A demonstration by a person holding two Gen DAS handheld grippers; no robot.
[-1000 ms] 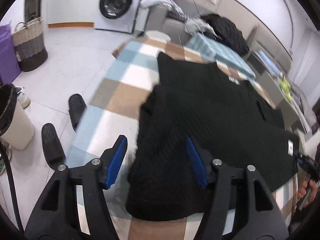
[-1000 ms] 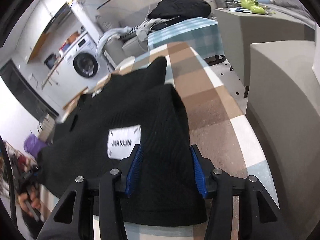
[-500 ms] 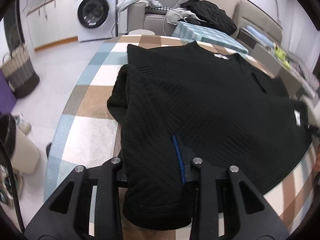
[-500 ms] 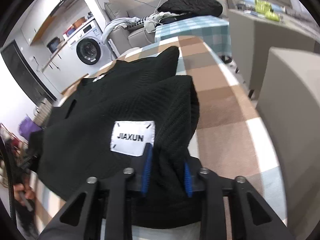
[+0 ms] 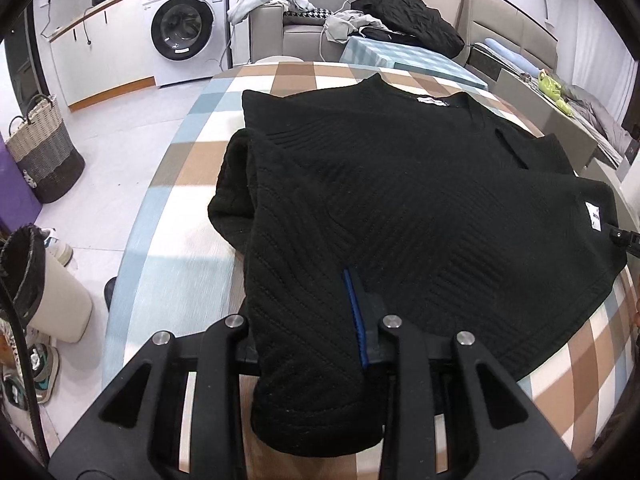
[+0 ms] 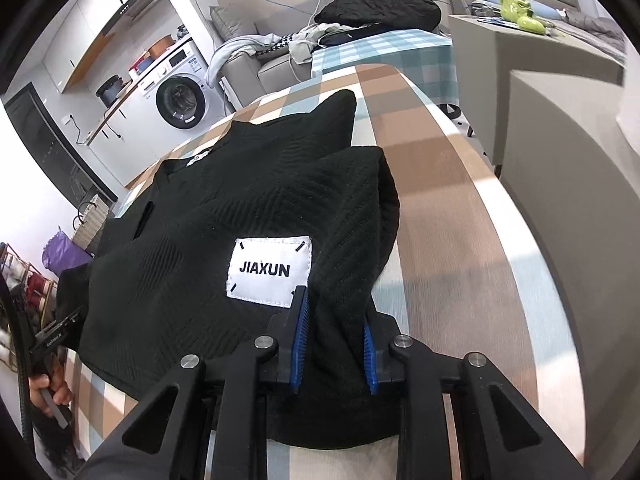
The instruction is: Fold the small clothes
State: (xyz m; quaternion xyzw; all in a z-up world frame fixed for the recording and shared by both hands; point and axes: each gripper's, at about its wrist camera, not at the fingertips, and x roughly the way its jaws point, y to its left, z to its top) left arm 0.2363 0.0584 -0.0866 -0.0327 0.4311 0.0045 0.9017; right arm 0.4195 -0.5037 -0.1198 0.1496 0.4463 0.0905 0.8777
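Note:
A black ribbed sweater (image 5: 400,200) lies spread on the checked tablecloth (image 5: 180,248), both sleeves folded in over its body. My left gripper (image 5: 304,312) is shut on a thick fold at the sweater's near left edge. Only one blue pad (image 5: 354,312) shows; the other is under the fabric. In the right wrist view the same sweater (image 6: 240,192) carries a white JIAXUN label (image 6: 269,270). My right gripper (image 6: 335,320) is shut on the bunched fold just right of that label, blue pads pressing on both sides.
The round table's edge (image 6: 500,280) curves close on the right, with a grey cabinet (image 6: 560,160) beyond. A washing machine (image 5: 180,32), woven basket (image 5: 40,148) and lined bin (image 5: 40,280) stand on the floor at left. A sofa with piled clothes (image 5: 400,24) sits behind.
Both grippers stood open around the sweater's folded edges a second ago and have since shut on the fabric. The left gripper has rolled and shifted along the table; the right moved slightly.

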